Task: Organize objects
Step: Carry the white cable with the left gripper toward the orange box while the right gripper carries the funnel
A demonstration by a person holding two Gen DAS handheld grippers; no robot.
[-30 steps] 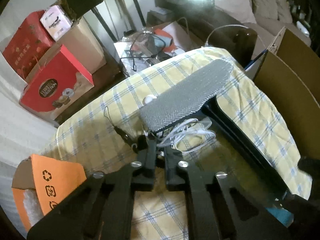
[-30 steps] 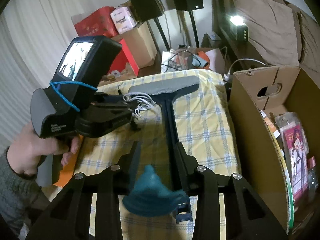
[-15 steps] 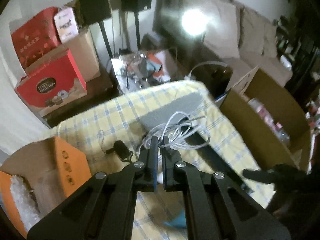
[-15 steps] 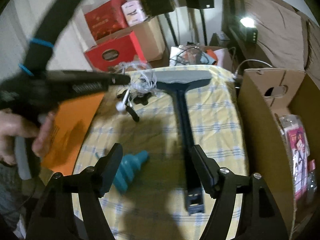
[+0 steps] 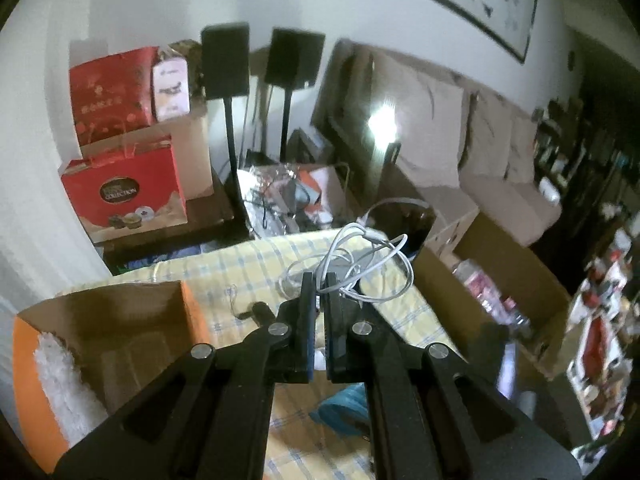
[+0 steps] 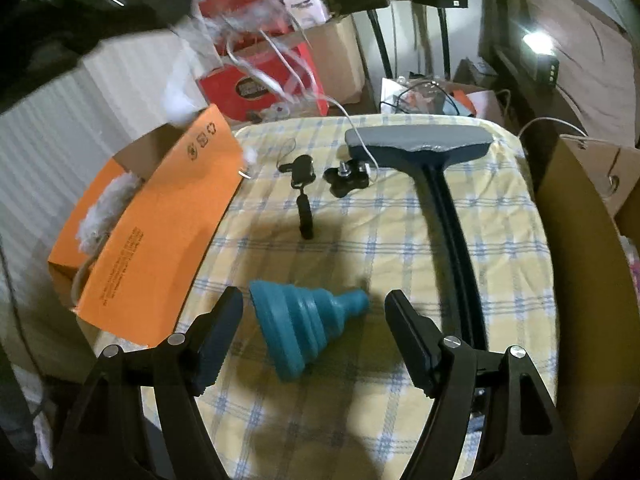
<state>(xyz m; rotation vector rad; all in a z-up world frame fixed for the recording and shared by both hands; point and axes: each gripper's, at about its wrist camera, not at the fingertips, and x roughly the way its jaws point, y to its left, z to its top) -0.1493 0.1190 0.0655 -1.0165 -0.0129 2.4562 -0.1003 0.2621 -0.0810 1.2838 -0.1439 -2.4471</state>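
My left gripper (image 5: 318, 280) is shut on a tangled white cable (image 5: 356, 264) and holds it high above the checked table (image 5: 248, 268). In the right wrist view the cable (image 6: 276, 68) hangs blurred at the top left, over the orange box (image 6: 160, 232). My right gripper (image 6: 314, 304) is open, its fingers on either side of a teal collapsible funnel (image 6: 304, 316) lying on the cloth. A long black squeegee with a grey head (image 6: 424, 144) lies on the right of the table. A small black clip (image 6: 304, 184) and a black knob (image 6: 348, 178) lie near its head.
The orange box (image 5: 120, 344) holds white fluffy stuff (image 5: 60, 380). A large brown cardboard box (image 6: 584, 264) with packets stands right of the table. Red gift boxes (image 5: 124, 196), speakers on stands (image 5: 226, 60) and a sofa are behind.
My left gripper has lifted the white cable off the table and swung it up and left towards the orange box. My right gripper has opened and come down around the teal funnel.
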